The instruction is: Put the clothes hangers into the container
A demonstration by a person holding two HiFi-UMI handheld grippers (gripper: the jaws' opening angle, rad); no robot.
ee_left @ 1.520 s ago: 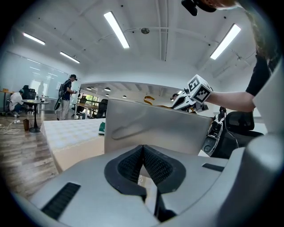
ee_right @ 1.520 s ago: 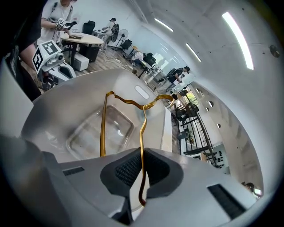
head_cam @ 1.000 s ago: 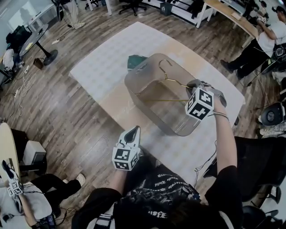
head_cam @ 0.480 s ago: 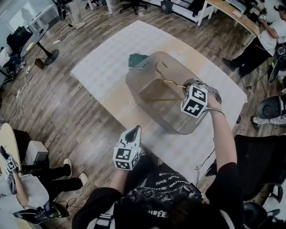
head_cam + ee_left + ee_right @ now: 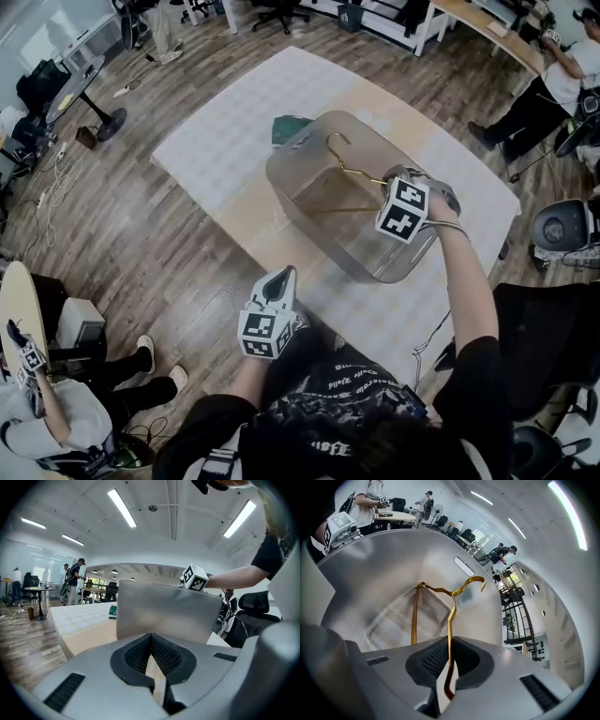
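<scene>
The right gripper [image 5: 449, 656] pinches the gold hanger [image 5: 450, 606] inside the container [image 5: 366, 264] at frame centre; letting go likely comes next. The left gripper [image 5: 151, 654] sits pressed together, empty.

The light is bright, white and even, and shadows are faint and soft. Long ceiling strips [image 5: 123, 508] above my left gripper [image 5: 151, 637] blow out to pure white, and another streaks high to the right of my right gripper [image 5: 449, 641]. Ahead of that gripper the container [image 5: 370, 573] wall carries a pale, hazy sheen, and the hanger [image 5: 450, 606] glints gold and looks sharp. Both gripper views bend hard toward a black rim. My own housings, close to the lens, look soft. The head view curves at its edges.
</scene>
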